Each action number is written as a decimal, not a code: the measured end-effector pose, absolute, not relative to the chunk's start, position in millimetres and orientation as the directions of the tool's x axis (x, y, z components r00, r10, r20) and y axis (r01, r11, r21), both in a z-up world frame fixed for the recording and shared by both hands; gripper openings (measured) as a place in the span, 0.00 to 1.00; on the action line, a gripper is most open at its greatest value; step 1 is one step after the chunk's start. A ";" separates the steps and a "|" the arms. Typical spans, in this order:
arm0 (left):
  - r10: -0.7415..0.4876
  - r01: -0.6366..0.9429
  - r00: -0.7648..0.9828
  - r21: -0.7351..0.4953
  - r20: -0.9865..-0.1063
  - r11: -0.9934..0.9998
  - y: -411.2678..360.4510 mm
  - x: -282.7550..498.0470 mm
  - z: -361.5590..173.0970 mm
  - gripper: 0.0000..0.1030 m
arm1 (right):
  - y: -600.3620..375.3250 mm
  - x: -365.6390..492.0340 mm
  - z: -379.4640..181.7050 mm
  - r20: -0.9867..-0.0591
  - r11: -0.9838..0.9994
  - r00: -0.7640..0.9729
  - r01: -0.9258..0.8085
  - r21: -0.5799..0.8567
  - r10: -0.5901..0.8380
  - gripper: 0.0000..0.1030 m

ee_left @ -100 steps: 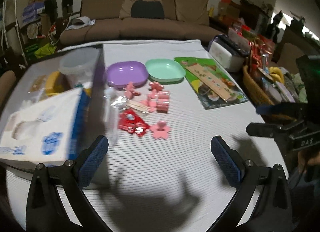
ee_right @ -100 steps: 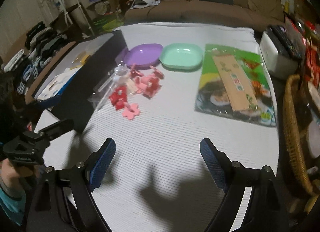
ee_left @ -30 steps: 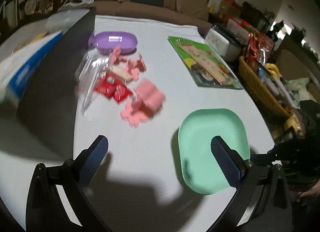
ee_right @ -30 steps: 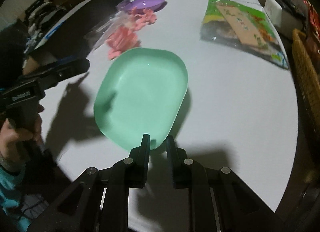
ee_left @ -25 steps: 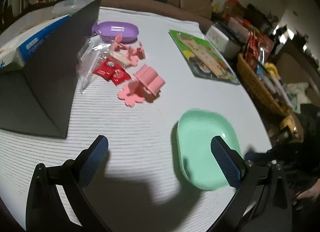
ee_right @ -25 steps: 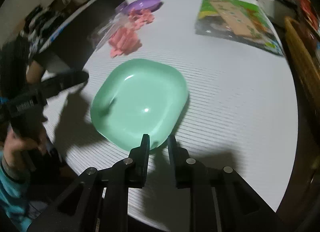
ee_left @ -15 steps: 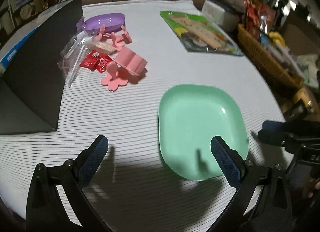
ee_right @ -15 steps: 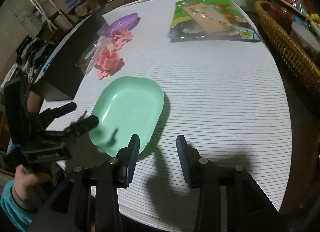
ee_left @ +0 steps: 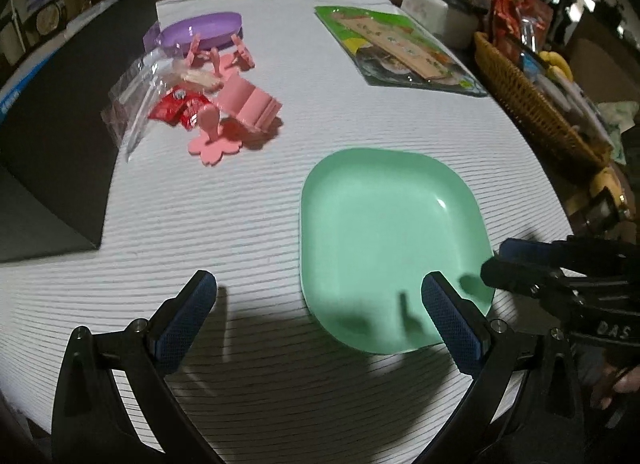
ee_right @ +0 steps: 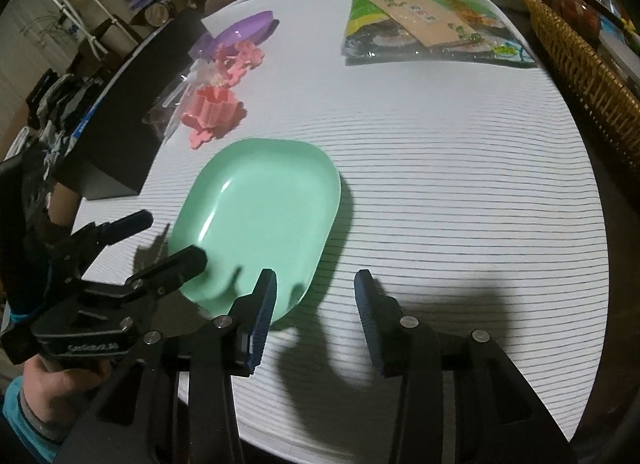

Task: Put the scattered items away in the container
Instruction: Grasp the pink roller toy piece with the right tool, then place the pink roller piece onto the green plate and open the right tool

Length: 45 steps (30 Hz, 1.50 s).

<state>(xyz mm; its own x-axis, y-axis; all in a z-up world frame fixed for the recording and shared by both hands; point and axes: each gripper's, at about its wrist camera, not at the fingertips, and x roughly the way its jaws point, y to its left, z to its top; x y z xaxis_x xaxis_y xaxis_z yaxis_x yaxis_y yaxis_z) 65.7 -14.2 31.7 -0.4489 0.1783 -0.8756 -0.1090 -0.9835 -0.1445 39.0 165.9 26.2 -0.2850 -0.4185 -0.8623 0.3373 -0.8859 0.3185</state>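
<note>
The green plate [ee_left: 390, 248] lies flat on the striped counter [ee_left: 248, 223], close to its near edge, and nothing holds it: the left tongs [ee_left: 320, 320] stand wide above the cloth, the right tongs [ee_right: 316, 304] are parted with one finger over the plate's rim. The scattered items, a pink flower cutter [ee_left: 216, 139], pink block [ee_left: 248, 101] and red packets [ee_left: 178, 109], sit well apart beside the black box [ee_left: 60, 123]. Judging from this, a careless nudge could slide the light plate off the edge; the clear wrapper [ee_left: 128, 103] could slip from the pads, and the tangled pile might scatter when one piece is pulled.
</note>
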 end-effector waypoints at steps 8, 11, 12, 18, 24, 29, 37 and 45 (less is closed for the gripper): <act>0.303 -0.026 -0.547 -0.347 -0.780 -0.938 -86.9 81.6 49.9 1.00 | 146.4 12.7 60.4 -0.813 -0.871 -0.369 0.381 0.310 -0.451 0.69; 0.317 0.009 -0.566 -0.390 -0.761 -0.921 -111.8 78.3 51.8 1.00 | 107.8 -4.4 78.9 -0.789 -0.843 -0.399 0.470 0.262 -0.468 0.79; 0.314 0.020 -0.569 -0.394 -0.760 -0.919 -117.8 77.4 51.3 1.00 | 91.2 -11.9 81.3 -0.786 -0.832 -0.401 0.498 0.245 -0.471 0.79; 0.328 0.015 -0.565 -0.407 -0.757 -0.913 -128.5 76.4 43.2 1.00 | 10.7 -55.5 63.1 -0.814 -0.795 -0.370 0.581 0.173 -0.448 0.80; 0.339 -0.003 -0.571 -0.411 -0.748 -0.912 -126.3 74.4 41.3 1.00 | -19.5 -71.9 39.2 -0.863 -0.776 -0.335 0.623 0.098 -0.378 0.80; 0.351 -0.008 -0.559 -0.418 -0.751 -0.908 -121.3 72.3 34.6 1.00 | -16.5 -80.9 23.7 -0.877 -0.771 -0.282 0.620 0.144 -0.390 0.75; 0.320 -0.011 -0.565 -0.380 -0.761 -0.925 -117.6 73.1 35.6 1.00 | 21.5 -80.4 36.4 -0.823 -0.763 -0.249 0.572 0.301 -0.511 0.26; 0.279 -0.071 -0.566 -0.291 -0.776 -0.954 -79.6 50.5 50.1 1.00 | 95.8 -24.5 80.3 -0.773 -0.750 -0.270 0.552 0.364 -0.574 0.26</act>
